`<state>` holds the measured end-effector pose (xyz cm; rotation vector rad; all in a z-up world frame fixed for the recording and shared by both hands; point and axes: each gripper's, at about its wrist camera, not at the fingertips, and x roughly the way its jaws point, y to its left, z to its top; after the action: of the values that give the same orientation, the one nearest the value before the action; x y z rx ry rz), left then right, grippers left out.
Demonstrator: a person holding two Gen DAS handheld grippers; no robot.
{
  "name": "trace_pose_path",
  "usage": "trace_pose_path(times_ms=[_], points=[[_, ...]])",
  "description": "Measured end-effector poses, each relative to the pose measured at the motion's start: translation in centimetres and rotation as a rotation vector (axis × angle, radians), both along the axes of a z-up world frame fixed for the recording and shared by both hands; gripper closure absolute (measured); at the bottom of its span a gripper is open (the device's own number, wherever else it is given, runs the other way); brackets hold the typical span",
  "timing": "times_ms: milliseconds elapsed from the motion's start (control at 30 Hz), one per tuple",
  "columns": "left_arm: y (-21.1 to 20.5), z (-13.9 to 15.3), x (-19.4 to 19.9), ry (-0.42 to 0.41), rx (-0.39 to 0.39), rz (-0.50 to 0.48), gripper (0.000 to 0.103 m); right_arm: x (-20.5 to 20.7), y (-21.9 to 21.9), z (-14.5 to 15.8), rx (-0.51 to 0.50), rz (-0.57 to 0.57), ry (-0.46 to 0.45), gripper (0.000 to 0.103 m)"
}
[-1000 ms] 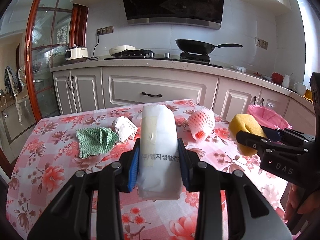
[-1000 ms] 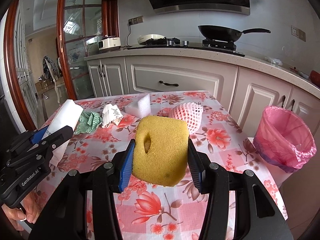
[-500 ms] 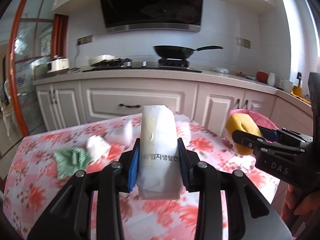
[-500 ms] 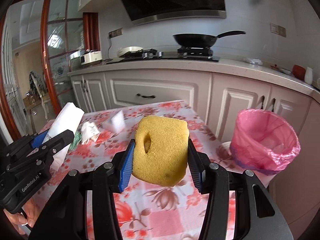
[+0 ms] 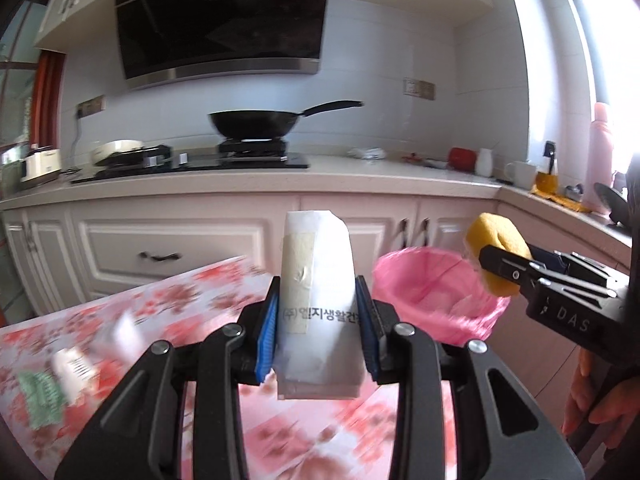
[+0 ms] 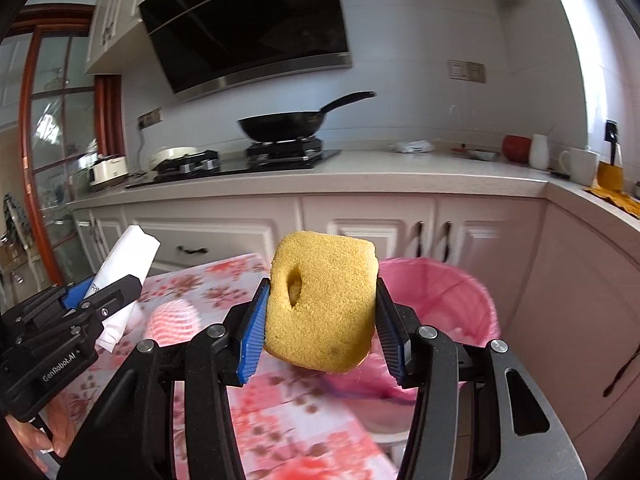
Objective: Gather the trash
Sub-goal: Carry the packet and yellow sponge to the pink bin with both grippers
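- Left gripper [image 5: 318, 322]: clamps a white packet [image 5: 316, 300], carried above the bench [image 5: 168, 304].
- Right gripper [image 6: 320, 330]: clamps a sponge [image 6: 322, 300], just before the bin [image 6: 452, 300].
- Step: you are carrying trash.
- Next: centre each over the bin, then release.

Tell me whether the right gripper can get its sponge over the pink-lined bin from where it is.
Probably yes. The right gripper, clamped on the yellow sponge, already points at the pink-lined bin, whose mouth is open. Nothing stands between them; the left gripper with its white packet is off to one side.
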<state>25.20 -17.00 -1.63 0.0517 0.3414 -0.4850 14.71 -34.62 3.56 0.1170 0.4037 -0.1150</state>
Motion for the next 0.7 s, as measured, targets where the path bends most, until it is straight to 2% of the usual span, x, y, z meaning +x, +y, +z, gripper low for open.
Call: trace_pose_path(times_ms=[267, 433, 700], points=[[-7.8, 0.2, 4.0, 0.006, -0.025, -0.100, 0.069, 1.8, -6.3, -0.4, -0.040, -0.067, -0.009, 0.055], [-11.7, -0.1, 6.1, 0.015, -0.060, -0.155, 0.069, 3.1, -9.9, -1.2, -0.027, -0.091, -0.012, 0.055], [-16.1, -1.6, 9.1, 0.039, -0.059, -0.197, 0.066, 5.9, -12.8, -3.4, -0.012, -0.097, 0.023, 0.053]])
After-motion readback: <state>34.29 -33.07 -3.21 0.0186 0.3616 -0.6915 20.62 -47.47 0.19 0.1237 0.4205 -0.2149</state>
